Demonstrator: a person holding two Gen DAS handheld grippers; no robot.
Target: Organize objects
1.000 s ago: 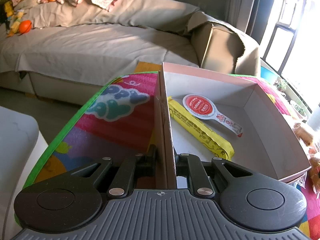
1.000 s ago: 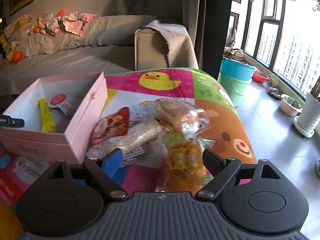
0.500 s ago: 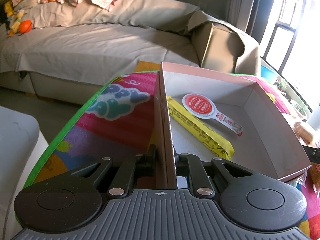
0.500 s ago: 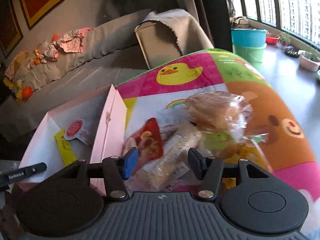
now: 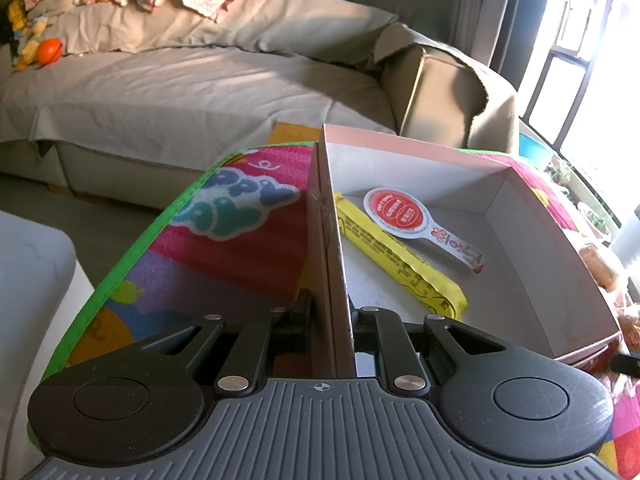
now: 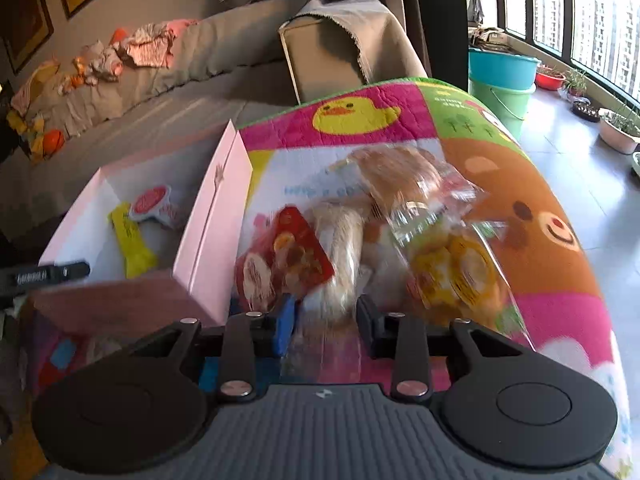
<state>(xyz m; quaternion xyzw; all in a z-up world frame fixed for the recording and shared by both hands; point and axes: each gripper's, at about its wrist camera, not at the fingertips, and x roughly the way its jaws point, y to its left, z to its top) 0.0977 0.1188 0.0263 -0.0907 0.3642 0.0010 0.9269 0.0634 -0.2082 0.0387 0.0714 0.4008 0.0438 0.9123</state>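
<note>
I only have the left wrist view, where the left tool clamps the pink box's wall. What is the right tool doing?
Observer: The right tool has just been closing, with a long pale snack packet between its jaws. Contact is too blurred to judge.
Operator: What else is nearby?
Observer: A red pouch lies left of the packet, on the play mat.
Operator: Does it touch the box?
Observer: It lies close beside the box. I cannot tell if they touch.
</note>
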